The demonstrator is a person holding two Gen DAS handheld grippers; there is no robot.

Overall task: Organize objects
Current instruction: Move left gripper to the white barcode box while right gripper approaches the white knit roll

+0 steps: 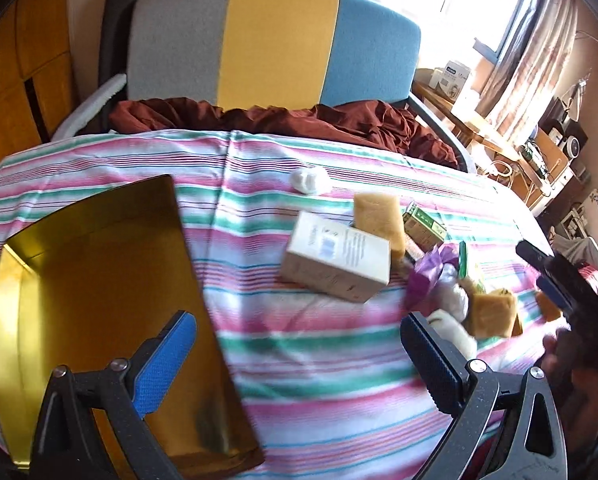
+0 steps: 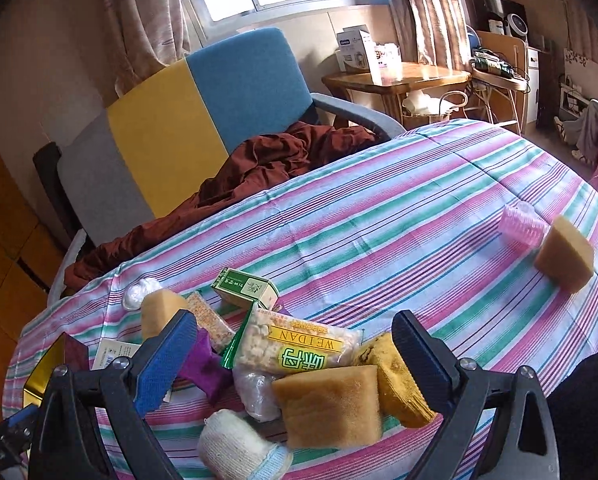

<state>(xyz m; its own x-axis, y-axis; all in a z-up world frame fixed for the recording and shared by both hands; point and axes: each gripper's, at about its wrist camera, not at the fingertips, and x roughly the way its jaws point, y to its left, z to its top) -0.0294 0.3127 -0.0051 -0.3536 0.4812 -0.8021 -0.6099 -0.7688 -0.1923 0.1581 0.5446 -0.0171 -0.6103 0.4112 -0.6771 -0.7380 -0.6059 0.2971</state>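
Note:
An empty gold tin box lies on the striped cloth at the left. My left gripper hangs open over the cloth just right of it, holding nothing. A pile sits to the right: a white carton, a yellow sponge, a green box, a purple wrapper. My right gripper is open above that pile, over the snack bag, a sponge, a yellow glove and a white sock. A pink curler and another sponge lie far right.
A white cotton wad lies alone near the table's far side. Behind the table stands a grey, yellow and blue chair with a dark red cloth on its seat. A wooden side table stands by the window.

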